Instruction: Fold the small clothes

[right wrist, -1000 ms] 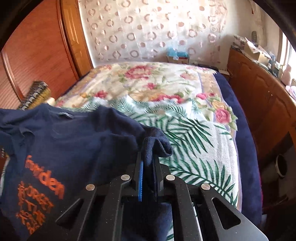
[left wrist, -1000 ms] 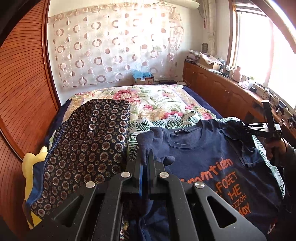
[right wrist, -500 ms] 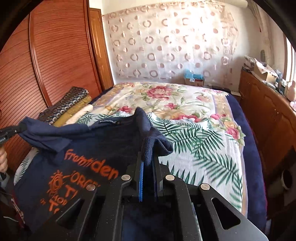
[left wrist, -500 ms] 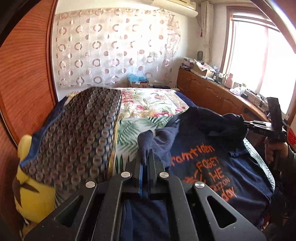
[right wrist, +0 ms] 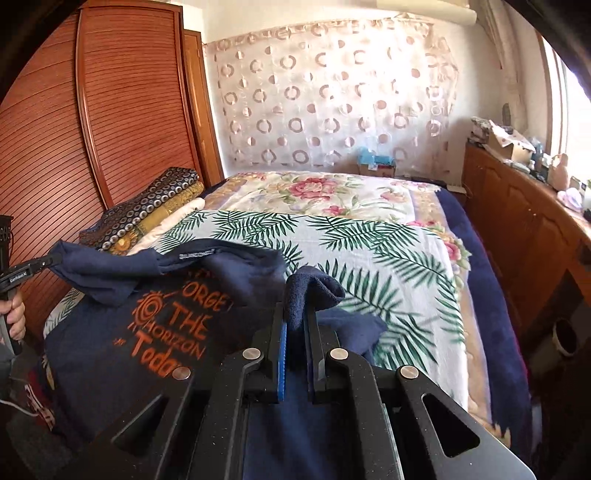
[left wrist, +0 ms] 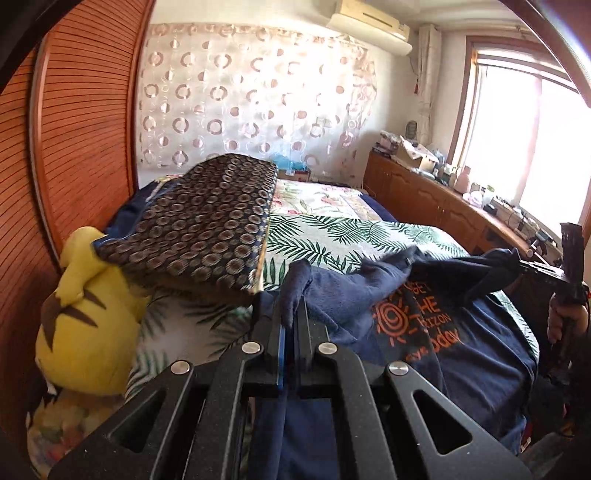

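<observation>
Both claws have carried the shirt's [right wrist: 110, 369] top edge down over its orange print since a second ago, hiding the upper lettering. Left claw [left wrist: 291, 314] and right claw [right wrist: 297, 325] each pinch a shoulder of navy cloth. It lies on the bed [right wrist: 369, 240], beside the pillow [left wrist: 207, 225].

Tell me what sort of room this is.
Most likely a home bedroom: a bed under a floral and palm-leaf bedspread, a slatted wooden wardrobe beside it, and a wall air conditioner above the curtain.
</observation>
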{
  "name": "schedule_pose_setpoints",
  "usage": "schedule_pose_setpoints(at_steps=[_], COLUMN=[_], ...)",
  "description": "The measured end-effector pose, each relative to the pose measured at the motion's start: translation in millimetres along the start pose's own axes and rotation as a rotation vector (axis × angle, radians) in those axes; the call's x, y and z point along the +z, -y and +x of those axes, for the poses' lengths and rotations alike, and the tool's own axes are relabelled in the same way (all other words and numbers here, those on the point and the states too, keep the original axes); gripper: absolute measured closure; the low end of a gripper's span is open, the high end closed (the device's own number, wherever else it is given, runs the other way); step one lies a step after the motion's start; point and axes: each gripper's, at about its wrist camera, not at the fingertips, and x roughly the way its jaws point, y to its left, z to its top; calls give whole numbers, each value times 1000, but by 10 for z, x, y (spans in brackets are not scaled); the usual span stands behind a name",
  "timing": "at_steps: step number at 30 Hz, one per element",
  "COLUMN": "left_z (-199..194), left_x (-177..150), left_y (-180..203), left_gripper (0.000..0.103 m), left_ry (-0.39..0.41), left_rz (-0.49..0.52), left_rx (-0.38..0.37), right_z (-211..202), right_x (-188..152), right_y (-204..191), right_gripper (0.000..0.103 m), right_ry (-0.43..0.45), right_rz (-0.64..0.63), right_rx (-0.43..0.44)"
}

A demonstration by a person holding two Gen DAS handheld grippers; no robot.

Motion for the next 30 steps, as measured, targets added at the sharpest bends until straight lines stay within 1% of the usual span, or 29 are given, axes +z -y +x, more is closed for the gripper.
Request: schedule_pose_setpoints(at_steps=[5,9,11,13,15,17,18,19,20,21,22,23,24,25,26,27,28,30], left_z=[-329,-562,-601,-577,-490,-413,-393,-417,-439,-450,-465,-471,-466,-463,-453,-437,-412,-317], left_x=[-172,-296,-343,-388,-407,-407,-391,-388,-380,-346,-324,-291,-261,-225,-184,-153,-128,-67], left_y=[-39,-69,-111,-141,-179,-218,-217,-210,-199,-184,-165,-148,-134,-118,-101,-90,-78,-47], left_gripper=[99,99,99,99,95,93,85,72,66,59,56,52,45,38,34,29,28,27], left_ry=[9,21,9,-12,-36,-57,-57,-54,-45,-38,-34,-32,-29,-25,-20,-18,-18,-26], left_rz=[-15,-23,-36,-39,-46,-47,-42,-37,-30,-22,-13,-1,10,21,29,35,43,72], left_rx=[8,37,44,53,54,63,64,63,60,55,50,50,55,58,55,49,46,61], right_z=[-459,-743,-861,-897,-853,-747,-696,-667,-646,-646,-656,-671,-712,-734,-742,-757,-766,-776], right_x=[-199,-294,-339,-377,-468,-578,-601,-607,-602,-571,-544,-503,-506,-458,-428,-392,-381,-313], right_y=[-47,-32,-30,-14,-46,-33,-22,-8,-1,-14,-16,-25,-28,-31,-15,6,25,63], right_gripper=[96,96,96,96,96,96,96,96,96,91,87,77,66,61,58,57,56,49], right_ry=[8,-24,-40,-68,-111,-143,-158,-162,-161,-156,-150,-142,-134,-123,-114,-103,-95,-75], right_rz=[-6,-34,-40,-49,-79,-83,-75,-71,-64,-58,-54,-56,-61,-69,-72,-67,-57,-43], right_rx=[-25,-51,-57,-63,-63,-87,-94,-100,-105,-101,-96,-108,-122,-149,-176,-196,-196,-202])
